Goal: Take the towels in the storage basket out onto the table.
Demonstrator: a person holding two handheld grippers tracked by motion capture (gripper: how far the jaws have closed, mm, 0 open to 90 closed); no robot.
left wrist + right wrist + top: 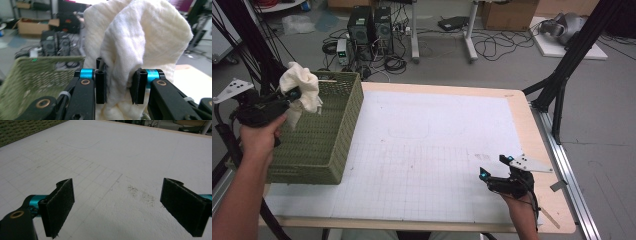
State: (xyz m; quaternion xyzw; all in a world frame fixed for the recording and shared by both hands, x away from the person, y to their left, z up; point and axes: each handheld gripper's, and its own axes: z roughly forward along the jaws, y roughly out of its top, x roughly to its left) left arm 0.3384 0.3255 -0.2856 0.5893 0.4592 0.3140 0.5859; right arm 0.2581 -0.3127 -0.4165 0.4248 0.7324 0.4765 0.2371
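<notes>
The cream cloth (301, 90) is held above the green wicker basket (319, 145) at nine o'clock on the worktop (437, 150). It should be kept pinched firmly and carried clear of the basket rim so no fold is snagged. The left tongs (119, 85) are clamped narrowly on the cloth. The right tongs (120, 207) are spread wide and empty over the worktop at five o'clock.

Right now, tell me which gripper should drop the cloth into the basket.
Left. The left gripper is shut on the cream cloth and holds it over the green woven basket. The right gripper sits open and empty above the white mat, far across the table, so it would likely need a long reach.
</notes>
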